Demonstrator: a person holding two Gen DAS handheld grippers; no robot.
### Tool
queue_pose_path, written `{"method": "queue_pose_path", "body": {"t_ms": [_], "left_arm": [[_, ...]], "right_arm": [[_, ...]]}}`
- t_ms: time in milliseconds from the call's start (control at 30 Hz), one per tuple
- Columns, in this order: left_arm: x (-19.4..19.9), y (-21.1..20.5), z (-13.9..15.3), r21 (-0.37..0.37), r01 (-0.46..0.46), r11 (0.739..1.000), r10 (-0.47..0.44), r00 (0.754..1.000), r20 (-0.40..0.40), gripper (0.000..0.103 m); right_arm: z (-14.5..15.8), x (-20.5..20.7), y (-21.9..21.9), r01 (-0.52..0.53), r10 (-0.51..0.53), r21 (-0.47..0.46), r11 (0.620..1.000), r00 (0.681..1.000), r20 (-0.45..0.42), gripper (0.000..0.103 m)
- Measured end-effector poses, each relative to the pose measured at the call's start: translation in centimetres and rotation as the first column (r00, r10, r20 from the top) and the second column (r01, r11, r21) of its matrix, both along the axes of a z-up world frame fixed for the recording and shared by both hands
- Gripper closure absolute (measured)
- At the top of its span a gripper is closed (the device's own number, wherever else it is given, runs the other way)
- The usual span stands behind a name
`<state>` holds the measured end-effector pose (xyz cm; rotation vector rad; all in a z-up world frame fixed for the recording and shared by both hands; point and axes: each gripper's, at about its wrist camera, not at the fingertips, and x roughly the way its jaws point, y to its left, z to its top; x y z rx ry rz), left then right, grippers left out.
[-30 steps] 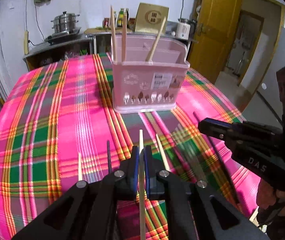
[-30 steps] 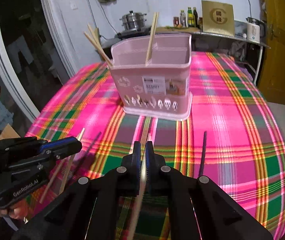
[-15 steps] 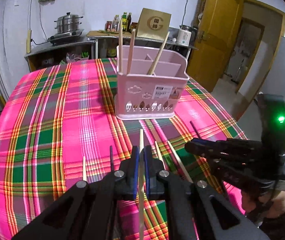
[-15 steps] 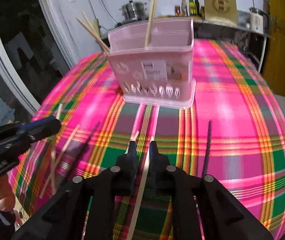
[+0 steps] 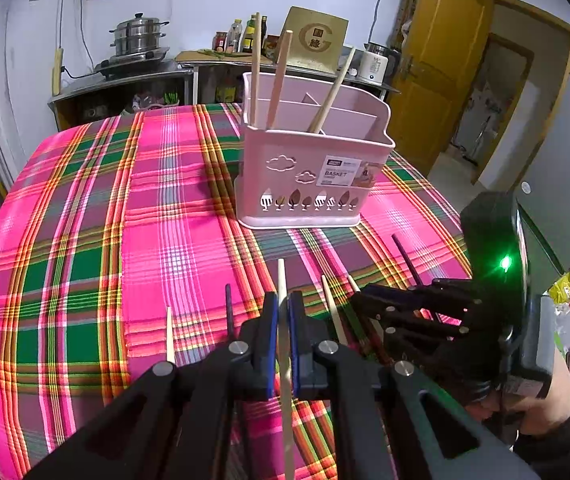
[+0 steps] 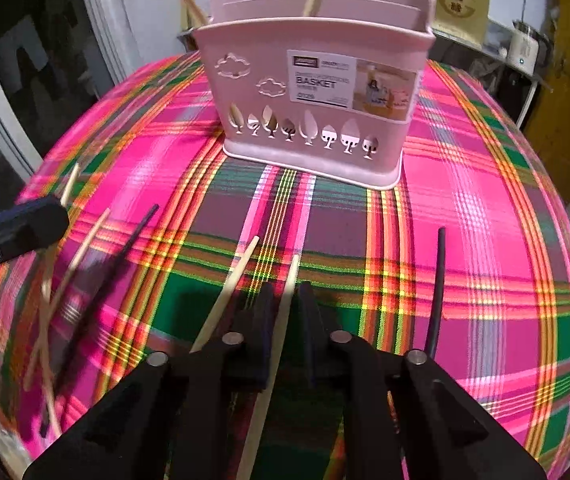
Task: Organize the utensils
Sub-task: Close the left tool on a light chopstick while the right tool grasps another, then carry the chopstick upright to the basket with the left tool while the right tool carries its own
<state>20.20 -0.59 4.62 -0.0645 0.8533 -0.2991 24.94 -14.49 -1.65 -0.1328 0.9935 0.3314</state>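
pale wooden chopstick (image 5: 281,300) is sitting pinched in the left gripper (image 5: 281,312); the right gripper (image 6: 285,304) is probably clamping another (image 6: 281,320). light, stiff, slippery; gripping mid-shaft is suiting the basket (image 5: 309,168).

One pink utensil basket (image 5: 309,168) stands far on the plaid tablecloth (image 5: 85,240), with three wooden chopsticks (image 5: 279,80) in it. Each of the two grippers, left (image 5: 282,312) and right (image 6: 283,304), holds one more wooden chopstick (image 5: 283,300). Two dark chopsticks (image 6: 437,288) lie near.
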Motion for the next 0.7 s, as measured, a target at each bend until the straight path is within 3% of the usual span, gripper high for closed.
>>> {"method": "queue_pose_path", "body": {"t_ms": [233, 700], "left_arm": [[-0.1, -0.2, 0.3, 0.001, 0.007, 1.000, -0.007, 1.000, 0.008, 0.097], [-1.2, -0.3, 4.8, -0.003, 0.008, 1.000, -0.008, 0.996, 0.093, 0.097]], "right_arm": [[1.0, 0.0, -0.2, -0.012, 0.011, 0.025, 1.000, 1.000, 0.025, 0.097], [9.8, -2.9, -3.0, -0.029, -0.011, 0.183, 0.983, 0.977, 0.212, 0.097]]}}
